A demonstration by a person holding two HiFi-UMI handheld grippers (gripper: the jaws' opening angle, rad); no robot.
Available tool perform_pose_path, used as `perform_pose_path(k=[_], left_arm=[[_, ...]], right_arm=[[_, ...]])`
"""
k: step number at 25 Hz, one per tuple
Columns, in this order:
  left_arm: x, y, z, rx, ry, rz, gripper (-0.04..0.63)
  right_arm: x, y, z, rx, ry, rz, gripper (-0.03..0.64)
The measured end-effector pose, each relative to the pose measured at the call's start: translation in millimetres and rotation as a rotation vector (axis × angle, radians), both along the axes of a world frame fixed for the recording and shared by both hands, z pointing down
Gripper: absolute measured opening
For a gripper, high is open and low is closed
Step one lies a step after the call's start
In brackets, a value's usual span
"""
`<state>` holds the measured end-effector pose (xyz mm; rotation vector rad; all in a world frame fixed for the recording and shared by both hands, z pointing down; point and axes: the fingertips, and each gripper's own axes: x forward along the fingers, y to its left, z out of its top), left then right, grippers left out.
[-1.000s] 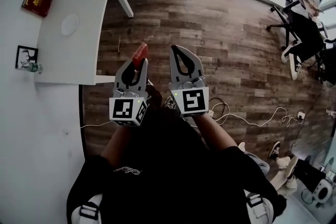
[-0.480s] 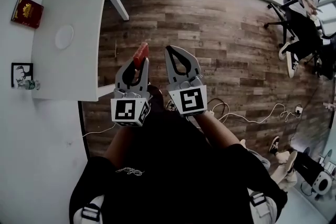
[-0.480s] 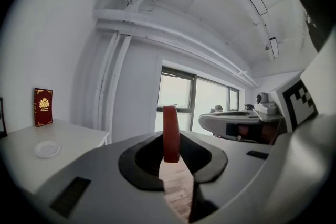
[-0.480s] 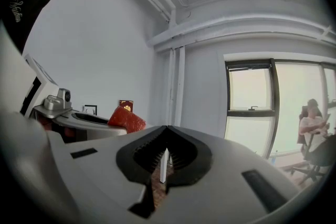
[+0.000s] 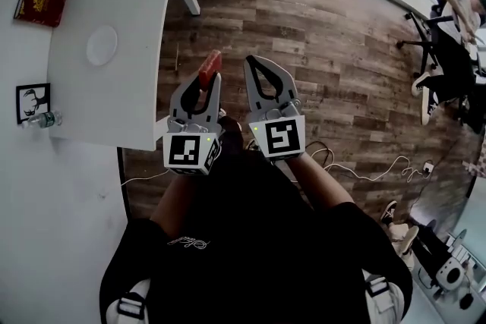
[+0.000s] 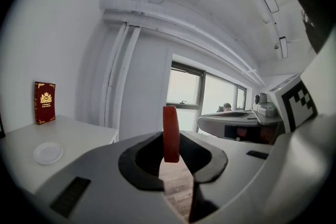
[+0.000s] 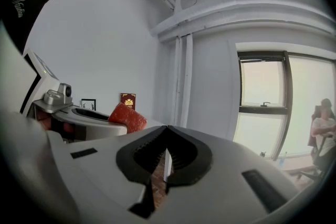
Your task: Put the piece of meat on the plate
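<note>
Two grippers show: my left gripper grasps the piece of meat, long axis upright; my right gripper is clenched, empty. The plate lies to the far left on the table, nearer my left gripper.

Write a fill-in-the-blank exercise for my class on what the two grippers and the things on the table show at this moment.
1. The left gripper is shut on a red piece of ____.
2. The white plate on the table is ____.
3. The right gripper is ____ and holds nothing.
4. The book at the table's corner is ____ in colour.

Missing words: meat; empty; shut; red.
</note>
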<state>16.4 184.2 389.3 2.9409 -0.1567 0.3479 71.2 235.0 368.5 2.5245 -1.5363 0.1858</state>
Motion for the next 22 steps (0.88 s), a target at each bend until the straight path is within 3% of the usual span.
perform_pose_path(k=[10,17,22], left_arm=[[23,-64,-5,0.004,0.021,0.012,0.086],[50,-98,8,-0.018,-0.022,-0.086,0.086],[85,-123,20,-0.048,-0.043,-0.195,0.086]], right_arm=[[21,-73,-2,-0.071,0.045,-0.106,0.021],[63,-107,9,-0.081,0.027,-0.196,0.021],[102,-144,16,-0.061,0.048,-0.356,0.021]])
